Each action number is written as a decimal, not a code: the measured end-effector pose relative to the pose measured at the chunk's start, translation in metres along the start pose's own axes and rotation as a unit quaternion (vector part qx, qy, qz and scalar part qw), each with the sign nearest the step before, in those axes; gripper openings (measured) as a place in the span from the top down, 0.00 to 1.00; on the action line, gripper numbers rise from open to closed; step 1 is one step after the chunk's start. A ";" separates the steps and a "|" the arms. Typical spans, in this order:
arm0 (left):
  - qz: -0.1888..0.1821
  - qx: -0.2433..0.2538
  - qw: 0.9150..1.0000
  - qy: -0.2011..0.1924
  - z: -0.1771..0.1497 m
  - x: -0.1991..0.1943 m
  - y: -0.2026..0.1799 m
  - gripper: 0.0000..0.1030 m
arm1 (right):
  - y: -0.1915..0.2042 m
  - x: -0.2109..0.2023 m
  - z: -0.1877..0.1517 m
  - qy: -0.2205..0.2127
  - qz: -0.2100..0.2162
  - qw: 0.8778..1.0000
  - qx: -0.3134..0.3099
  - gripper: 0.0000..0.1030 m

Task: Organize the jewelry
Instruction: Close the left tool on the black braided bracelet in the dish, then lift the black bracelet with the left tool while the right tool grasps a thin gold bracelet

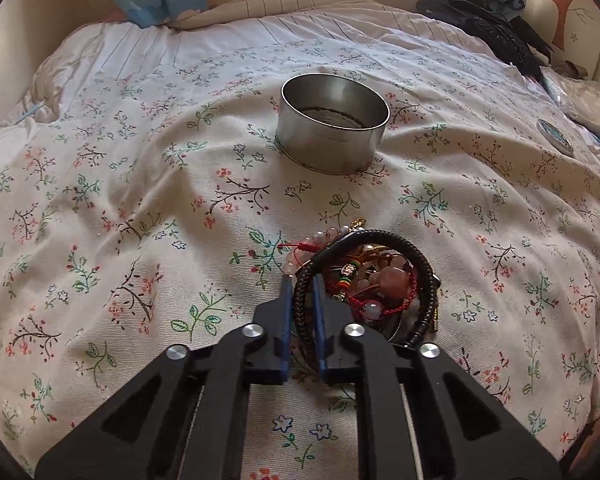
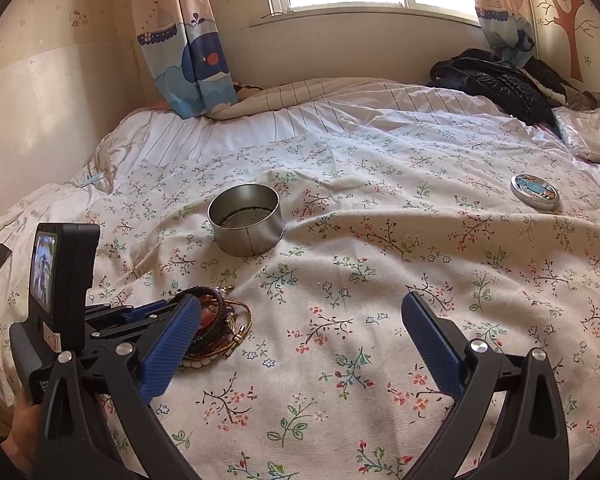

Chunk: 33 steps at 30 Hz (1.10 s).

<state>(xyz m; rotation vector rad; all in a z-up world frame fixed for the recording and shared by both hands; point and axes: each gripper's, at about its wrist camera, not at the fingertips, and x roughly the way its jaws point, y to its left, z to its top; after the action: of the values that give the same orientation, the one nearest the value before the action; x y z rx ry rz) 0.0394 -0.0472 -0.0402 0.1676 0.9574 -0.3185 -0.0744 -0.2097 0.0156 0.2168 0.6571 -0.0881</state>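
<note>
A pile of jewelry [image 1: 380, 284] lies on the floral bedspread: pink beads, red cords, gold chains and a black braided bracelet [image 1: 430, 280]. My left gripper [image 1: 303, 286] is shut on the left side of the black bracelet, with the cord pinched between its blue pads. Beyond the pile stands an open round metal tin [image 1: 334, 120]. In the right wrist view, the left gripper [image 2: 152, 312] reaches into the jewelry pile [image 2: 224, 320] from the left. My right gripper [image 2: 300, 300] hovers open over bare bedspread with nothing between its fingers. The tin [image 2: 244, 220] sits ahead of it to the left.
The tin's lid [image 2: 535, 192], with a blue picture on it, lies far right on the bedspread [image 2: 380, 240]. A dark jacket [image 2: 496, 76] and a clear plastic bag [image 2: 592, 132] fill the back right corner. A curtain [image 2: 196, 60] hangs at the back left, under the window.
</note>
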 end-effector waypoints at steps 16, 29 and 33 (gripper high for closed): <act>-0.040 -0.146 0.987 -0.061 -0.006 -0.034 0.071 0.93 | 0.027 0.066 -0.003 0.109 0.082 0.986 -0.095 0.30; -0.048 -0.139 0.987 -0.061 -0.005 -0.032 0.069 0.93 | 0.046 0.136 -0.003 0.199 0.080 0.960 -0.181 0.64; -0.045 -0.137 0.988 -0.062 -0.005 -0.032 0.069 0.93 | 0.060 0.142 -0.013 0.193 0.055 0.953 -0.229 0.89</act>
<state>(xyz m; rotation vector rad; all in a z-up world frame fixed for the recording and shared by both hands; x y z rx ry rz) 0.0422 0.0250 -0.0168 -0.1464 0.8766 -0.2742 0.0388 -0.1497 -0.0715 -0.1837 1.0336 0.2205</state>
